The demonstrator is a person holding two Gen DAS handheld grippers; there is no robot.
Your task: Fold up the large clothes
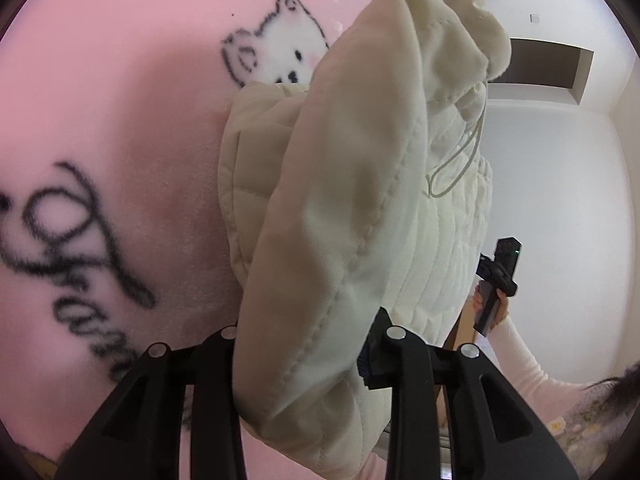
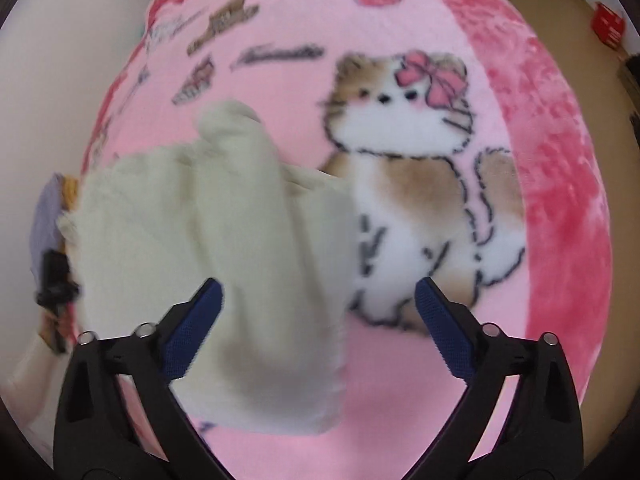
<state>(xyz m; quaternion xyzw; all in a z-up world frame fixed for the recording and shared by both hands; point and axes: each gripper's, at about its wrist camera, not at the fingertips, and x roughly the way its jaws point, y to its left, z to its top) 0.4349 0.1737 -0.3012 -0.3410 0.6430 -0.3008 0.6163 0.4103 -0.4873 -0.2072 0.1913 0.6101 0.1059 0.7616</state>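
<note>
1. Your cream quilted padded jacket (image 1: 360,208) lies on the pink fleece blanket printed with cartoon cats and black script (image 1: 120,120). In the left wrist view its long axis runs from the bottom of the picture up and away toward the upper right.
2. The fleece-lined hood end (image 1: 452,40) points to the far end, with a thin drawstring loop (image 1: 452,172) hanging beside it.
3. Your left hand-held gripper (image 1: 308,344) is closed nearly together on a thick stitched fold of the jacket. The fold bulges out between the black fingers, and the gripper points downward at a slant.
4. Your right hand-held gripper (image 2: 318,320) stands wide apart, its blue pads (image 2: 444,332) bare and clamping nothing. It points steeply down at the blanket.
5. In the right wrist view the jacket is blurred. It lies just past the left finger and partly across the gap, and you cannot tell whether it touches that pad.
6. In the left wrist view your right hand (image 1: 490,304) in a pale pink sleeve (image 1: 520,352) holds the other gripper's handle, beyond the jacket's right edge.
</note>
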